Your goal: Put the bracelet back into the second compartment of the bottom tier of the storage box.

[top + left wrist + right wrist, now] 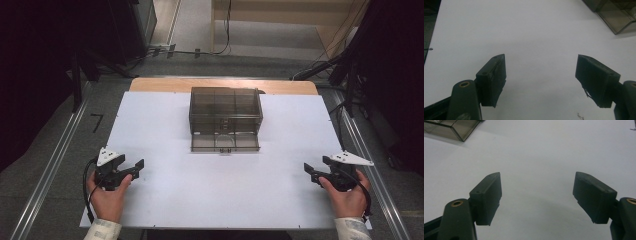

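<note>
Low, both grippers (131,164) (315,170), jaws wide.

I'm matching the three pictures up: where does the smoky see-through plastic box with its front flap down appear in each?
High view: the smoky see-through plastic box sits centre, at the far part of the white board.
Left gripper view: its corner at top right.
Right gripper view: its corner at top left.
Shared landmark: the white board under both open grippers.
</note>
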